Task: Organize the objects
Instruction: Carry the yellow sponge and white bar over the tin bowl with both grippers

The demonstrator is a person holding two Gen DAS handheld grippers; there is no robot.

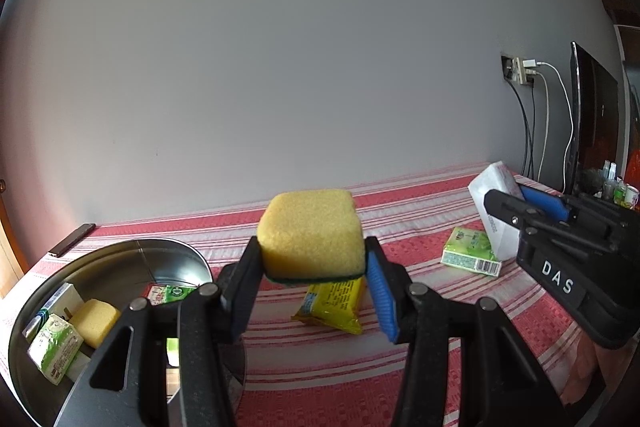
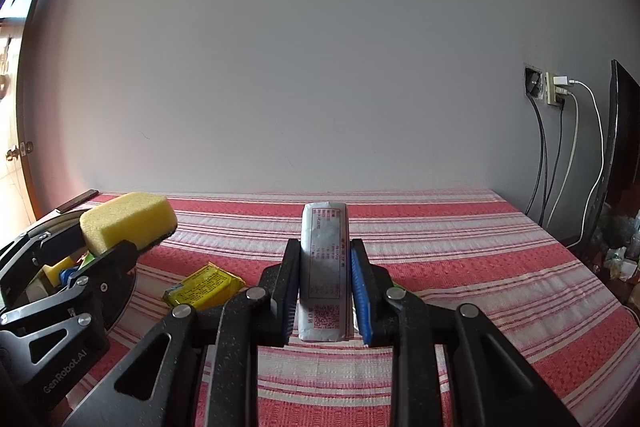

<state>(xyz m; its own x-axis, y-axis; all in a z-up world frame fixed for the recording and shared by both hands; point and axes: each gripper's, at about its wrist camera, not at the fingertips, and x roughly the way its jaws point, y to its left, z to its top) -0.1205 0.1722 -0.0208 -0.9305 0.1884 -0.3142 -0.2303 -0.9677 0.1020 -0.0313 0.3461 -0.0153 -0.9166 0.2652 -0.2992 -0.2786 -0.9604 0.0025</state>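
Yellow sponge (image 1: pixel 311 233) with a dark green underside sits clamped in the left gripper (image 1: pixel 312 255), held up over the red-striped bench (image 1: pixel 420 359). From the left wrist you can see a metal bowl (image 1: pixel 168 253) at the left with another sponge and green packets inside, a yellow packet (image 1: pixel 334 305) lying below the sponge, and a green box (image 1: pixel 472 251) further right. Over on the right wrist view, the right gripper (image 2: pixel 325 267) is squeezed tight on a white packet (image 2: pixel 325 267), standing upright between the pads, above the cloth.
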